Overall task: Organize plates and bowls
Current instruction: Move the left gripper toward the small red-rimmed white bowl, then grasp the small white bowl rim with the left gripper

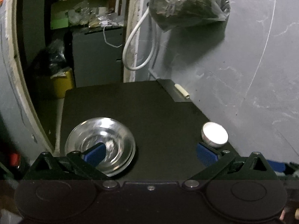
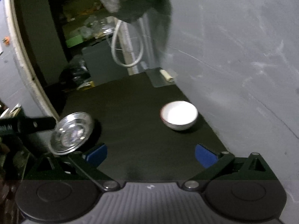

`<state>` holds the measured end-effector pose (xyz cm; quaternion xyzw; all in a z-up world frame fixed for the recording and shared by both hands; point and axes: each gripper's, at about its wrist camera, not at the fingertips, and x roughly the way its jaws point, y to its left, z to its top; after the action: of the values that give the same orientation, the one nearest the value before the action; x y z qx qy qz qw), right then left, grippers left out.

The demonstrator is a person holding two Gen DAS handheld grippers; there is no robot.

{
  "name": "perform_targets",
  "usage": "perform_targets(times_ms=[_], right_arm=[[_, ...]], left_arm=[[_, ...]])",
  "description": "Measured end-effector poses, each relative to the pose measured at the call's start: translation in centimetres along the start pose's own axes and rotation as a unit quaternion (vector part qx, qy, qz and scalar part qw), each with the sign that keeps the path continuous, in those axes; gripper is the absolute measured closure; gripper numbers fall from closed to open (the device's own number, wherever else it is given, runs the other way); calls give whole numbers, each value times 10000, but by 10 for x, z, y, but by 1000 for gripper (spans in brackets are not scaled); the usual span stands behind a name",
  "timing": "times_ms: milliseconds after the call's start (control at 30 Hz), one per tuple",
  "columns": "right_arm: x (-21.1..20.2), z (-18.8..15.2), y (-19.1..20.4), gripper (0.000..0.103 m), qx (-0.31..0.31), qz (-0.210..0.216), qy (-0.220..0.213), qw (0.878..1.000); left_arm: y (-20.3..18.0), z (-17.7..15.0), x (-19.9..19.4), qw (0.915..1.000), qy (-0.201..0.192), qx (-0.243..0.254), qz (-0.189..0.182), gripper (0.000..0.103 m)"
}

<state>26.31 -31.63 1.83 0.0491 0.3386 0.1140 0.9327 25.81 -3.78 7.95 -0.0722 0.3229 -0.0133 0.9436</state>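
Now both tools wide open, nothing held: left gripper (image 1: 150, 154) with blue pads (image 1: 96, 154) spread far apart over the dark table top (image 1: 149, 112), right gripper (image 2: 150, 154) just the same. Clear glass dish stack (image 1: 100, 145) near the left edge of the table, partly behind the left tool's left pad. Round white bowl (image 2: 179, 115) on the right side, close to the grey wall (image 2: 243, 56). Dish and bowl well apart. Probably between steps: both things set down, or a new pick about to start; hard to say which. Next move, most likely: down to one dish, a finger on each side of its rim, then a soft squeeze. Glass slippery and easy to break, so slow and gentle. In the right view, a black bar (image 2: 35, 124), likely part of the other tool, right beside the glass, so care needed not to bump. Around: small pale roll (image 1: 182, 91) at the far corner, white looped cable (image 1: 136, 43) on the wall, plastic bag with something dark inside (image 1: 188, 5) hanging above, yellow bin (image 1: 61, 84) on the floor. None of it in the way.
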Motion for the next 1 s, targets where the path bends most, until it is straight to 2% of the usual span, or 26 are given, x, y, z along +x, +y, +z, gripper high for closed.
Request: perform_targets(times_ms=[433, 667, 833, 1000], right_arm=[[48, 8, -26, 0, 381, -220, 249, 9987], [75, 11, -38, 0, 674, -205, 415, 9967], [94, 17, -43, 8, 893, -348, 329, 9949], [110, 21, -52, 14, 1139, -531, 305, 9916]], left_arm=[[-24, 32, 79, 9994, 319, 117, -53, 1], [-40, 42, 133, 9969, 604, 211, -450, 1], [-55, 52, 182, 9905, 1019, 264, -883, 1], [-68, 51, 212, 9854, 1187, 495, -1115, 1]])
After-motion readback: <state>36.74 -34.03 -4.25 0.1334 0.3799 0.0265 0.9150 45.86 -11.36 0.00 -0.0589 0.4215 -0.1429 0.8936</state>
